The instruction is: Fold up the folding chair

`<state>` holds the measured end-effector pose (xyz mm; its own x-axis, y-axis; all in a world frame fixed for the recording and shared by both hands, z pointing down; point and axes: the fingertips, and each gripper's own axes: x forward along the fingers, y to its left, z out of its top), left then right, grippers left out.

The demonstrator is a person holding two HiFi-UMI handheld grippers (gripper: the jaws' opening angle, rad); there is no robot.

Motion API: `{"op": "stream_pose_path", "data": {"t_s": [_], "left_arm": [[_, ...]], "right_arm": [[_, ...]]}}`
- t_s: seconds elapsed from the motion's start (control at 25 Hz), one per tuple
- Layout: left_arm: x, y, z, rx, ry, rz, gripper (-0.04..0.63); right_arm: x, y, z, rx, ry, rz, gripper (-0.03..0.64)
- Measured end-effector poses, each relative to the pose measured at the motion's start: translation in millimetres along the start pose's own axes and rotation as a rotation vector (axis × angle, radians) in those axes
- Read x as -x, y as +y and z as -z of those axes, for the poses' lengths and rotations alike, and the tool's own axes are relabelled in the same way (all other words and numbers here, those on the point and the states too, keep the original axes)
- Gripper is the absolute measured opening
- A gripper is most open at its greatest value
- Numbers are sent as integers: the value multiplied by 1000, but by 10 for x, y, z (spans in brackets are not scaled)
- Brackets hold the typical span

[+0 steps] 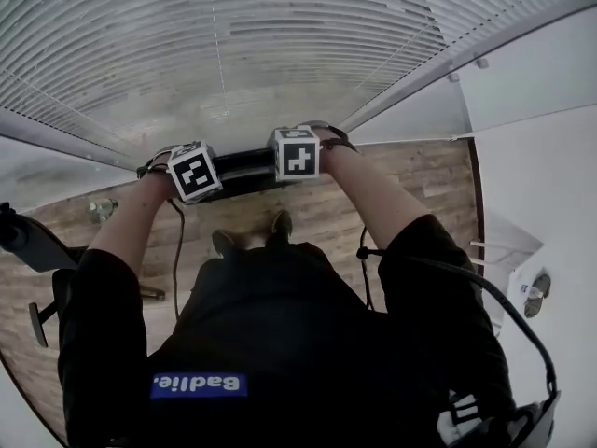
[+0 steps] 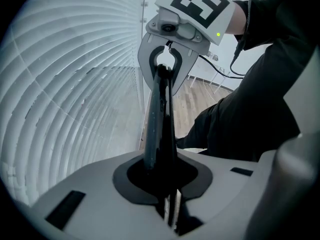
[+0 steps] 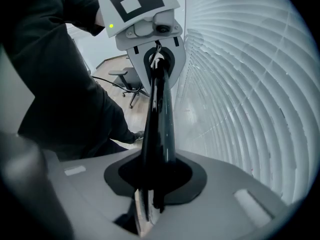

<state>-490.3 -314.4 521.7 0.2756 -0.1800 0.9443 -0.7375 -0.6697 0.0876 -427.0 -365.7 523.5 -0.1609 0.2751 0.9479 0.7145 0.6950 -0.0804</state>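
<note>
Forward, arms (image 1: 368,194) outstretched, left tongs (image 2: 169,209), right tongs (image 3: 147,204) clamp chair (image 2: 159,119)

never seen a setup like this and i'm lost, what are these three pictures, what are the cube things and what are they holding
No robot here: a person holds a two-jaw gripper in each hand. The cubes with square markers are part of those grippers. The head view comes from a camera on the person's head, looking steeply down to a wooden floor, with white blinds ahead. The other two come from cameras riding on the left gripper and the right gripper, each looking along its own jaws. Both are shut on the same thin black bar, one near each end, apparently part of the folding chair. Each gripper view shows the other gripper at the bar's far end.
</note>
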Motion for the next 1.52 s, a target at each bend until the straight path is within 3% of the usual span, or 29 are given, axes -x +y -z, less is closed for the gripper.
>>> {"op": "stream_pose_path", "data": {"t_s": [0.12, 0.24, 0.6, 1.12, 1.24, 1.52], "left_arm": [[0, 88, 76, 29, -10, -43, 72], [51, 212, 67, 57, -70, -100, 111], [386, 536, 297, 63, -206, -257, 160], [645, 1021, 490, 121, -190, -496, 164], [616, 1112, 461, 119, -175, -510, 164], [600, 1150, 431, 98, -189, -445, 163]], "right_arm": [[-36, -71, -6, 0, -9, 26, 81], [-49, -154, 13, -6, -14, 53, 87], [-70, -531, -45, -24, -60, 221, 132], [-99, -1101, -128, -61, -83, 345, 180], [-107, -1214, -106, -66, -79, 394, 202], [-66, -1240, -79, -26, -80, 436, 222]]}}
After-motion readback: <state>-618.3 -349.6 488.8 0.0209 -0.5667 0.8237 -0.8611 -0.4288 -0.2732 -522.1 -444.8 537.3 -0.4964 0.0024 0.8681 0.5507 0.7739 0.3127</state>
